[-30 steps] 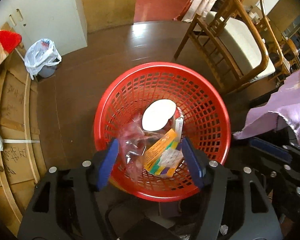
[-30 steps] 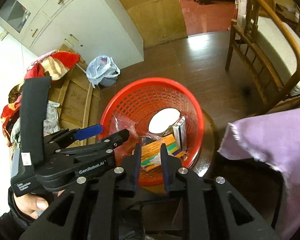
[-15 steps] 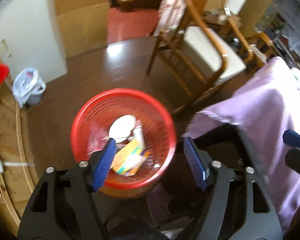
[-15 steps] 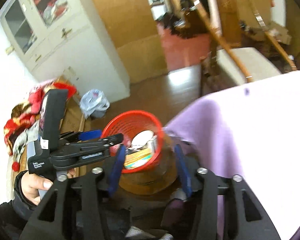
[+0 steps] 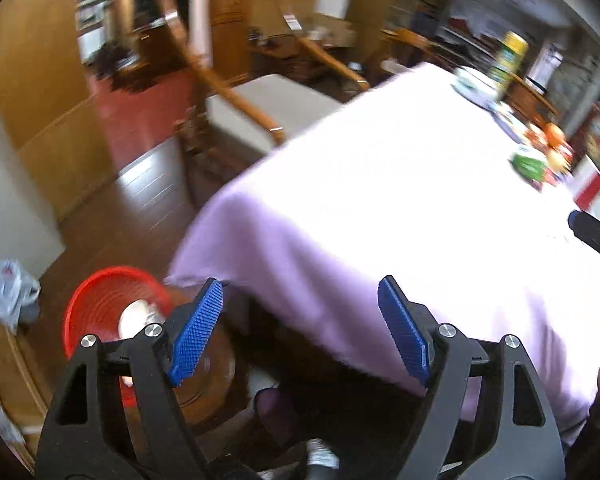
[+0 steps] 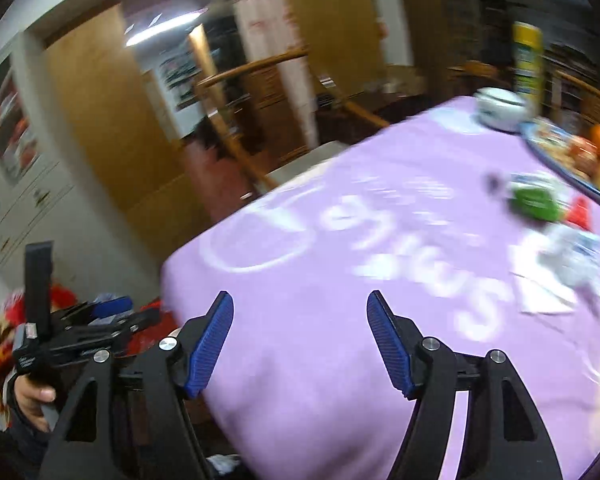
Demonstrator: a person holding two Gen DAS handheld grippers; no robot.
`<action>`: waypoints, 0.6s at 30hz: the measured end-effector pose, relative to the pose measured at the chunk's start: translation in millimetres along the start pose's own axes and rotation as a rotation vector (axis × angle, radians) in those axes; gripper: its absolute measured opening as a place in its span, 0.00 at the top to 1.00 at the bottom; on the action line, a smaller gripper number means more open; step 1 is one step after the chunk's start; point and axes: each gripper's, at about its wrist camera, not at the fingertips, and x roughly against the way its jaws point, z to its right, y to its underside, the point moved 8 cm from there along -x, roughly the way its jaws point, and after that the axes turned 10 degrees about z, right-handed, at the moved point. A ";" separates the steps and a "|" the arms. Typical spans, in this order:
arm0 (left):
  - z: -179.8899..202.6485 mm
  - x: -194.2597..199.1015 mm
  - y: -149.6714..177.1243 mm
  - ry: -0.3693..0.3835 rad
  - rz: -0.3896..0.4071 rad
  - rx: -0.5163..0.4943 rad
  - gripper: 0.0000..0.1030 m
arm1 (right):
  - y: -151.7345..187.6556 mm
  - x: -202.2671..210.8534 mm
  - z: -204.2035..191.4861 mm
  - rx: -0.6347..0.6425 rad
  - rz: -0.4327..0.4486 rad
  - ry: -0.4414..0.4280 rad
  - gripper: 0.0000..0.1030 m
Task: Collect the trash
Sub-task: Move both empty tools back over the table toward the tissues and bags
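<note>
The red mesh basket (image 5: 100, 300) with trash in it stands on the floor at the lower left of the left wrist view, beside the table. My left gripper (image 5: 300, 328) is open and empty, raised near the corner of the purple tablecloth (image 5: 400, 200). My right gripper (image 6: 300, 340) is open and empty above the cloth (image 6: 340, 280). On the table at the right lie a green wrapper (image 6: 536, 200), a red scrap (image 6: 580, 212) and crumpled white paper (image 6: 568, 268). The left gripper also shows in the right wrist view (image 6: 100, 316).
A plate of fruit (image 6: 580, 152), a white bowl (image 6: 500, 110) and a yellow can (image 6: 526, 60) stand at the table's far end. A wooden chair (image 5: 236, 96) stands behind the table. A white bag (image 5: 10, 292) lies on the floor by the wall.
Both grippers have risen from over the basket and swung right toward the tabletop. My right gripper has opened wide. The basket has dropped to the lower left.
</note>
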 end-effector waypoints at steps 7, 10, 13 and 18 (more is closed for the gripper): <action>104.5 -17.8 -20.7 0.113 0.029 -0.163 0.22 | 3.8 39.4 93.4 -0.090 0.045 0.165 0.34; 148.1 -28.4 -24.6 0.164 0.029 -0.220 0.22 | 13.1 55.4 131.7 -0.136 0.052 0.225 0.33; 191.3 -40.8 -25.9 0.208 0.018 -0.274 0.22 | 14.9 60.9 164.2 -0.170 0.058 0.287 0.33; 244.5 -52.7 -21.7 0.253 -0.002 -0.364 0.21 | 18.0 68.4 215.3 -0.235 0.055 0.352 0.33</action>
